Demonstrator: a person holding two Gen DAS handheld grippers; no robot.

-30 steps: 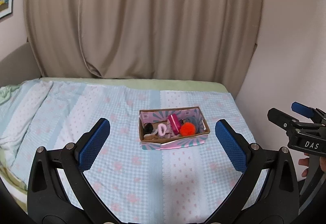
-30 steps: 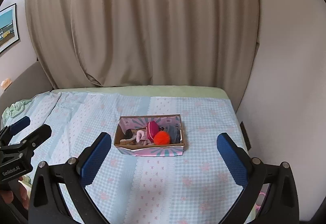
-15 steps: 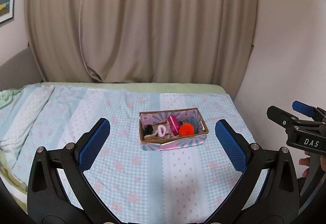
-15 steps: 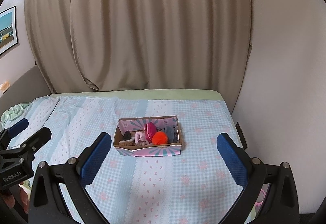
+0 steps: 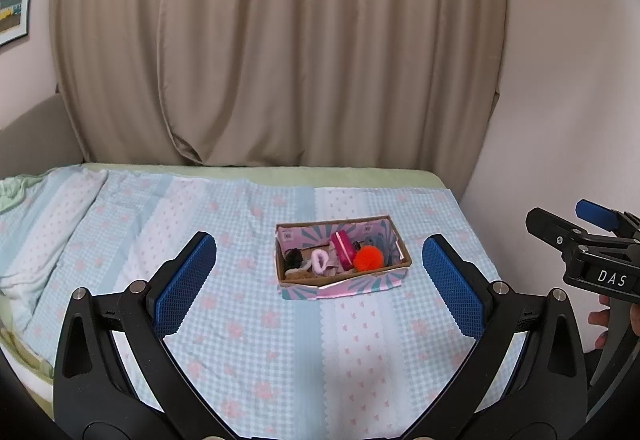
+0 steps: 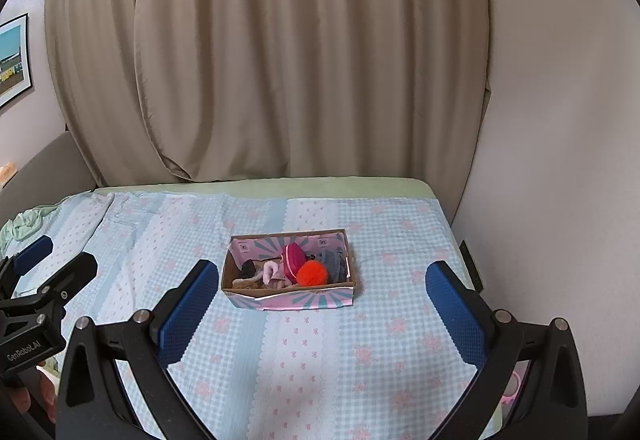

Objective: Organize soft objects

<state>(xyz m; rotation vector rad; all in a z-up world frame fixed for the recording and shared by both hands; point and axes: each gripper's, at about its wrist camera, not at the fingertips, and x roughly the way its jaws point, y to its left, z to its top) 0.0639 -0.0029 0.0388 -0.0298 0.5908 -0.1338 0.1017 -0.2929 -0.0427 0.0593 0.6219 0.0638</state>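
Observation:
A small cardboard box (image 5: 362, 285) with a pink and teal pattern sits on the bed, also seen in the right wrist view as box (image 6: 304, 299). Inside lie an orange pom-pom (image 5: 368, 257) (image 6: 312, 273), a magenta pouch (image 5: 343, 245) (image 6: 293, 255), a pink fluffy piece (image 5: 320, 259), a grey cloth (image 6: 334, 263) and a dark item (image 5: 293, 255). My left gripper (image 5: 319, 284) is open and empty, well short of the box. My right gripper (image 6: 321, 298) is open too, hanging above the bedspread in front of the box.
The bed is covered by a light blue checked bedspread (image 5: 240, 340) with pink flowers. Beige curtains (image 5: 300, 60) hang behind it and a white wall (image 6: 560, 200) borders the right side. A framed picture (image 6: 12, 60) hangs at the left. Crumpled green fabric (image 6: 24, 224) lies at the bed's left edge.
Both grippers have drawn back and risen slightly, so the box appears a bit smaller and farther. Nothing in the box has moved, and both stay open.

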